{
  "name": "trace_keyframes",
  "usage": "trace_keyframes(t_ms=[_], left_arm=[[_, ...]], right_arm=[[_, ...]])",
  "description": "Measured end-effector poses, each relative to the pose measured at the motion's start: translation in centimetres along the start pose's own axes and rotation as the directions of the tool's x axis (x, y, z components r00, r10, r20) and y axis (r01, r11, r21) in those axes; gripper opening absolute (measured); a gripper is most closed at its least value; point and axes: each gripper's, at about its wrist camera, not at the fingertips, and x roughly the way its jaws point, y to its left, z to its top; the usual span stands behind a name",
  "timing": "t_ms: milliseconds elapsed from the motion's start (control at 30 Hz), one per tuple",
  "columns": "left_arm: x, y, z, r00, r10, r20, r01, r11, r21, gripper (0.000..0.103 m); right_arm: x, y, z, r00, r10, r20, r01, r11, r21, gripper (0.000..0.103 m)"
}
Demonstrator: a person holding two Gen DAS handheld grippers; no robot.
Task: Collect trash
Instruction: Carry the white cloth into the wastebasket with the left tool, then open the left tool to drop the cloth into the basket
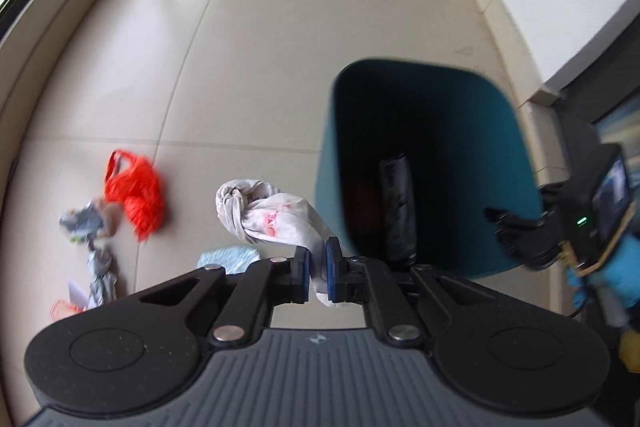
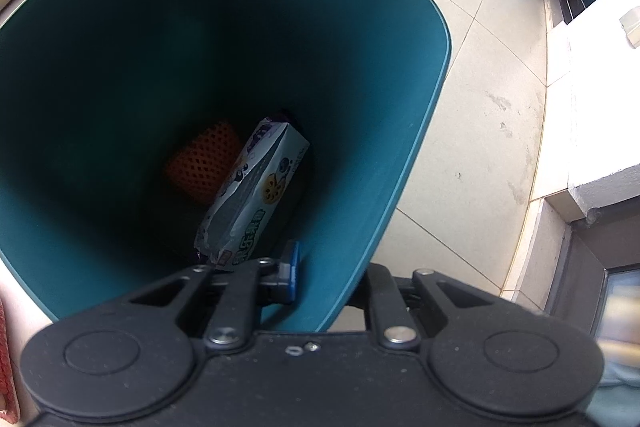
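One knotted white plastic bag (image 1: 268, 215), soft and light, hangs pinched in my left tool (image 1: 318, 273) beside the teal bin (image 1: 500, 131), whose rim my right tool (image 2: 324, 275) clamps.

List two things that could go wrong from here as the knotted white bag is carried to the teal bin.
1. The left tool pinches only the tail of the white bag; most of it hangs free, so it may slip out before reaching the bin.
2. The right tool grips just the bin's rim; a bump from the bag might tip or twist the bin.
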Motion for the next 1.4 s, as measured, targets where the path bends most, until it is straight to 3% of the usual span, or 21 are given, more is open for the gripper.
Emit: trace_keyframes(t_ms=[233, 400, 667, 833, 1233, 1300, 1400], left_arm=[[0.7, -4.9, 3.1, 0.995, -0.084, 0.049, 0.080, 0.994, 0.075, 0.007], [5.1, -7.8, 3.9, 0.993, -0.117, -0.019, 0.118, 0.988, 0.102, 0.007], [13.2, -9.8, 3.3, 0.993, -0.077, -0.091, 0.087, 0.990, 0.109, 0.007], [16.4, -10.1, 3.0, 0.992, -0.037, -0.120, 0.051, 0.992, 0.116, 0.007], [19.2, -9.8, 2.8, 0.988, 0.001, -0.155, 0.017, 0.993, 0.115, 0.008], [18.9, -9.7, 2.6, 0.988, -0.004, -0.154, 0.021, 0.994, 0.104, 0.010], [18.5, -9.6, 2.5, 0.989, -0.017, -0.144, 0.030, 0.996, 0.090, 0.022]], right_arm=[[-0.1, 0.0, -0.1, 1.000, 0.001, 0.002, -0.001, 1.000, 0.002, 0.013], [-0.1, 0.0, -0.2, 1.000, -0.003, 0.006, 0.003, 1.000, 0.011, 0.013], [0.1, -0.1, -0.4, 1.000, 0.000, 0.008, -0.001, 1.000, 0.016, 0.013], [0.1, -0.1, -0.5, 1.000, 0.000, 0.008, 0.000, 1.000, 0.014, 0.012], [0.1, -0.5, -0.6, 1.000, 0.014, 0.009, -0.015, 1.000, 0.018, 0.012], [0.1, -0.6, -0.6, 1.000, 0.017, 0.010, -0.017, 1.000, 0.020, 0.012], [0.0, -0.7, -0.6, 1.000, 0.019, 0.012, -0.020, 1.000, 0.021, 0.012]])
